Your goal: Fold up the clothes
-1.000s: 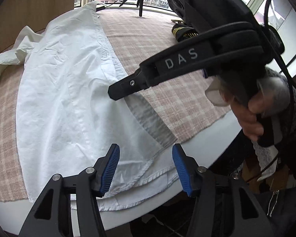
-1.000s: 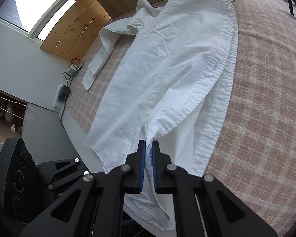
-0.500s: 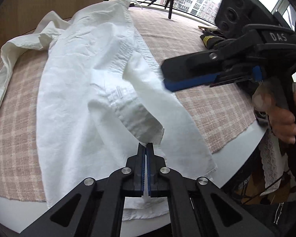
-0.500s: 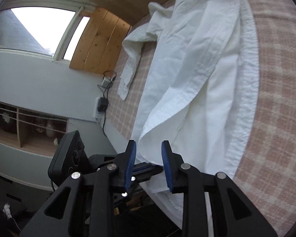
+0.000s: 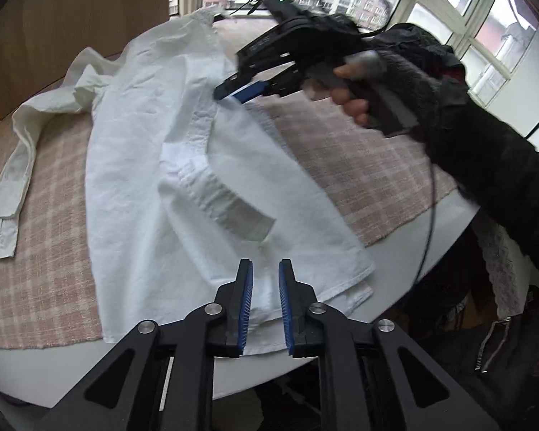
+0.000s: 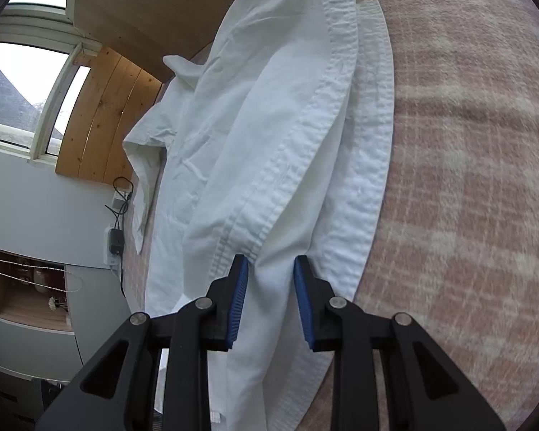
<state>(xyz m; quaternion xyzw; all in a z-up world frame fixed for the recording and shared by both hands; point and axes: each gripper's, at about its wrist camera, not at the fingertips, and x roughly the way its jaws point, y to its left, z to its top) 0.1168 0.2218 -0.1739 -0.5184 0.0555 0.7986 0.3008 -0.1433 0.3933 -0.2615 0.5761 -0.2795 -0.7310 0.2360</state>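
Both grippers gape, gripping nothing: left gripper (image 5: 264, 303) hovers with the white shirt's (image 5: 133, 165) hem just ahead, right gripper (image 6: 269, 296) straddles the button placket (image 6: 269, 194), one front panel lies folded across, sleeve (image 5: 14, 165) sprawling, folding partway at best.
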